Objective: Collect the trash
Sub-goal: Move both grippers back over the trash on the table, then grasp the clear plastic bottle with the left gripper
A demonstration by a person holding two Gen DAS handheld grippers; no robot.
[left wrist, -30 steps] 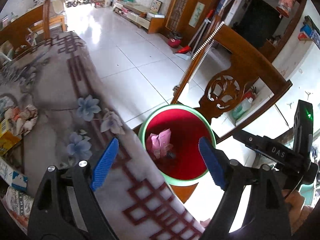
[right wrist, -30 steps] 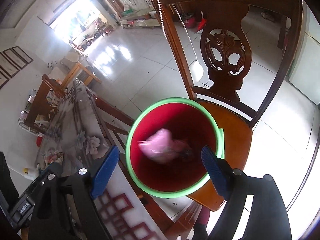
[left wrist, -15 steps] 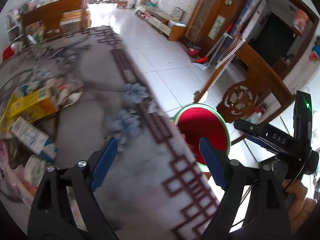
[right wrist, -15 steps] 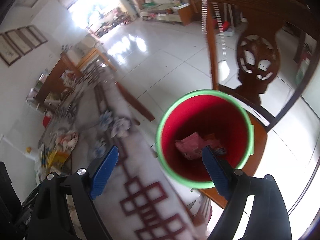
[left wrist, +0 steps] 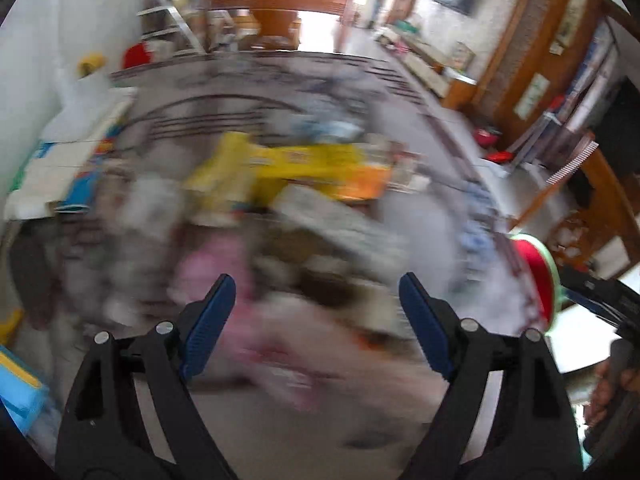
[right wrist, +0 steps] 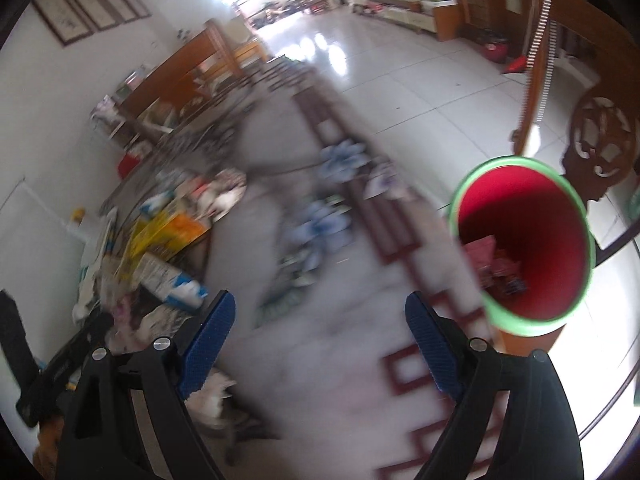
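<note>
A red bin with a green rim [right wrist: 524, 248] stands on a wooden chair beside the table and holds pink wrappers [right wrist: 490, 256]; its edge shows in the left wrist view [left wrist: 540, 268]. My left gripper [left wrist: 316, 320] is open and empty over a blurred heap of trash: a yellow box [left wrist: 296, 168], a pale carton [left wrist: 340, 224], pink wrappers [left wrist: 216, 256]. My right gripper [right wrist: 320, 340] is open and empty over the patterned tablecloth [right wrist: 320, 340], left of the bin. The trash heap [right wrist: 168, 240] lies to its left.
A carved wooden chair back [right wrist: 592, 92] rises behind the bin. White tiled floor [right wrist: 400, 68] lies beyond the table edge. Another wooden chair [left wrist: 280, 12] stands at the table's far end. White boxes [left wrist: 76, 136] line the wall side.
Both grippers have swung left, away from the bin and over the table. The left one now faces the trash heap; the pink wrapper has dropped into the bin.
</note>
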